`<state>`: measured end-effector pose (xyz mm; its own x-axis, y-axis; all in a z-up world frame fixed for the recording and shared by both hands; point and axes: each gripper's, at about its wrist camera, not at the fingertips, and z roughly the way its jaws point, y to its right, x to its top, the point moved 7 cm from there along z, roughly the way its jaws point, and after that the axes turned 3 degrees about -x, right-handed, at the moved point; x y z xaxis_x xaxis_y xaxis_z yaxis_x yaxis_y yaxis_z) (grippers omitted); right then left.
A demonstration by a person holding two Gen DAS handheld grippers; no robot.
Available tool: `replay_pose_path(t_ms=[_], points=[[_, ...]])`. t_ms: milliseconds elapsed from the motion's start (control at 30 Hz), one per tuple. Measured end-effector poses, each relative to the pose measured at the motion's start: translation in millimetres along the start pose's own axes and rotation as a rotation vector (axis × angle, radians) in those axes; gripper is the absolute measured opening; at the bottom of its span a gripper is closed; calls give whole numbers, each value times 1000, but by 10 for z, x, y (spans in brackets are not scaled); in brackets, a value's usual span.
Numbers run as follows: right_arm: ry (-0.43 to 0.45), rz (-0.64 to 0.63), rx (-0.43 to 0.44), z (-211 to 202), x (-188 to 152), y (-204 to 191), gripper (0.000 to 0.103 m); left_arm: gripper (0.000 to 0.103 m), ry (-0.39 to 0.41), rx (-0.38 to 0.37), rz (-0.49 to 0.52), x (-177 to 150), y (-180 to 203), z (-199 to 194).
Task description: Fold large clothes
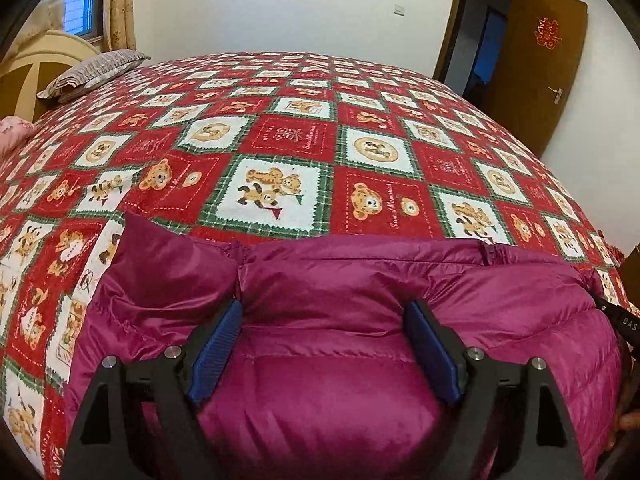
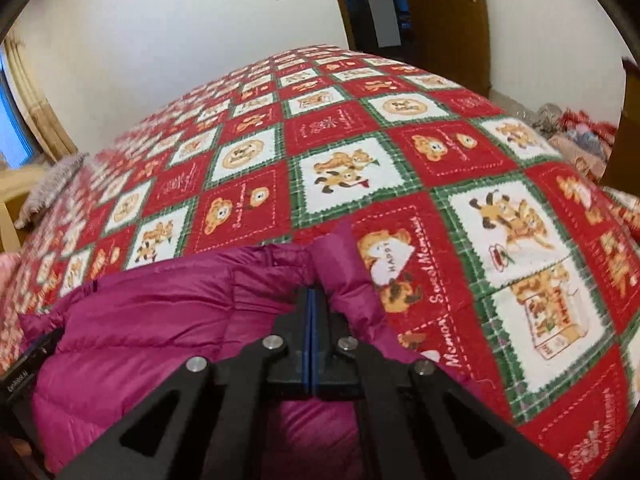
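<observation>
Purple puffy jacket (image 1: 340,344) lies on the bed (image 1: 280,152); left claw (image 1: 324,344) gapes wide over it, right claw (image 2: 311,300) pinches its edge tight.

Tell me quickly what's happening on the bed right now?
A person with a gripper in each hand is folding a magenta puffer jacket on a bed with a red bear-print bedspread. The left gripper is open over the jacket, its blue pads either side of the padding without pinching it. The right gripper is shut at the jacket's right edge, where a fold of fabric bunches around its tips; whether it actually pinches the fabric isn't clear.
</observation>
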<state>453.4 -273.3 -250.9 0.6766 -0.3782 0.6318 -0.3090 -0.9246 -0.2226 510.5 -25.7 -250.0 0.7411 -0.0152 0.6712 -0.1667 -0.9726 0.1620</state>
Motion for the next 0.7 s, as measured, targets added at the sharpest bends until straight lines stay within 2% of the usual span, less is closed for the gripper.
replay_pose_path(t_ms=[167,267,333,400,500,567,700], points=[[-6,-29,-34,2,14,-62,0,85,-21,4,12,3,11,12],[-44,-57,-42,-118,48,-74,0,85,-64,5,58,20,-12,-160],[25,-73,-34,-426,66,-108,9,85,-10,29,91,41,-97,-493],[83,-111,-6,-802,30,-236,10,85,33,30,108,12,-211,-835],[102,-196,52,-1242,-203,-587,10,85,79,16,86,-122,-462,-1293],[105,-248,116,-1438,-478,-907,10,85,95,22,41,-257,-660,-1485],[69,-293,174,-1436,-1015,-1380,10,85,109,45,-49,-583,-922,-1650]])
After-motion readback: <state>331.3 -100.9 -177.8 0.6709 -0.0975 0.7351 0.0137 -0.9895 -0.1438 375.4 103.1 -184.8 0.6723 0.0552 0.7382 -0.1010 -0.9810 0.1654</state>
